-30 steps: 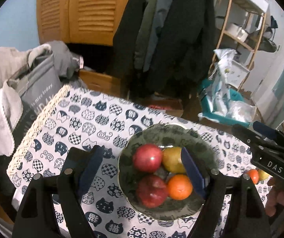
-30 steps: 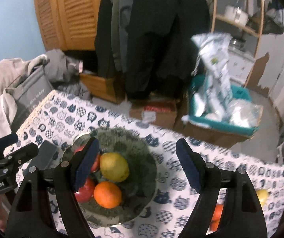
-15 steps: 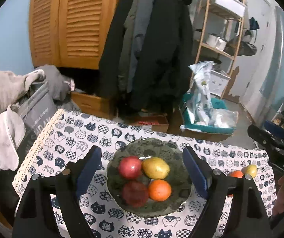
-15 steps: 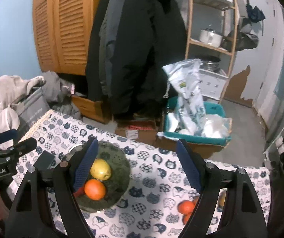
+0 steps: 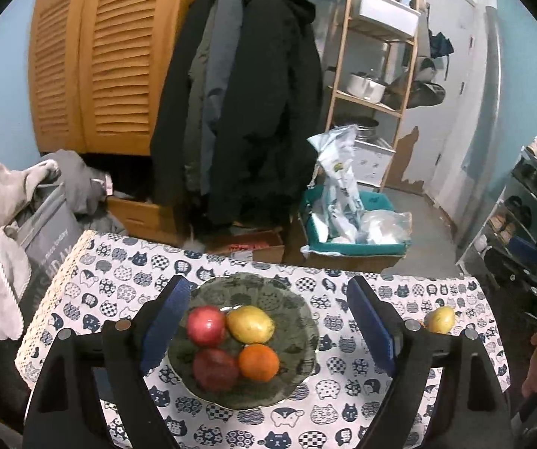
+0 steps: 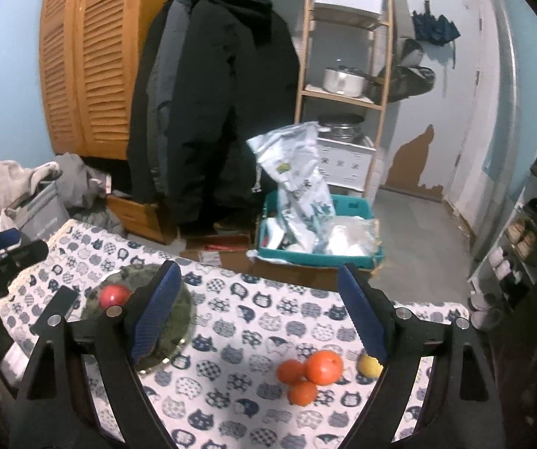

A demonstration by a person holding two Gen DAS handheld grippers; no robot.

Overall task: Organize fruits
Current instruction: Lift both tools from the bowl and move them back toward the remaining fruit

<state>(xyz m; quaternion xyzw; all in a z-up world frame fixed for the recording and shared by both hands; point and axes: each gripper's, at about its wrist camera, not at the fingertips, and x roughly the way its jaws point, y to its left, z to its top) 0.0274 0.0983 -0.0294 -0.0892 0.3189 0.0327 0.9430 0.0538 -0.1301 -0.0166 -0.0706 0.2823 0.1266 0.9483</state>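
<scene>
Green glazed plate [image 5: 298, 314] near the middle of the table [image 5: 111, 273] already carries four fruits touching one another: two red apples [image 5: 206, 324], a yellow pear-like fruit [image 5: 249, 323] and an orange [image 5: 258, 362]. Toward the right edge of the cat-patterned tablecloth, three oranges [image 6: 324, 366] huddle in a touching cluster on the cloth, with a yellow fruit [image 6: 369, 366] just beside them, half hidden behind a finger in the right wrist view. So the job looks roughly half done: four pieces gathered, four apparently left loose. The left hand-held gripper [image 5: 266, 331] hangs above the plate with its jaws opening and nothing between them; the right hand-held gripper [image 6: 257, 314] hangs over bare cloth between plate and loose fruit, its jaws also opening and empty. Bare cloth lies between the cluster and the plate, so little blocks the way, though the oranges sit tight together and one may roll when a neighbour is lifted. Beyond the far edge stand a teal bin [image 6: 343, 258] of bags, dark coats [image 6: 212, 112], and a wooden shelf [image 6: 343, 93].
</scene>
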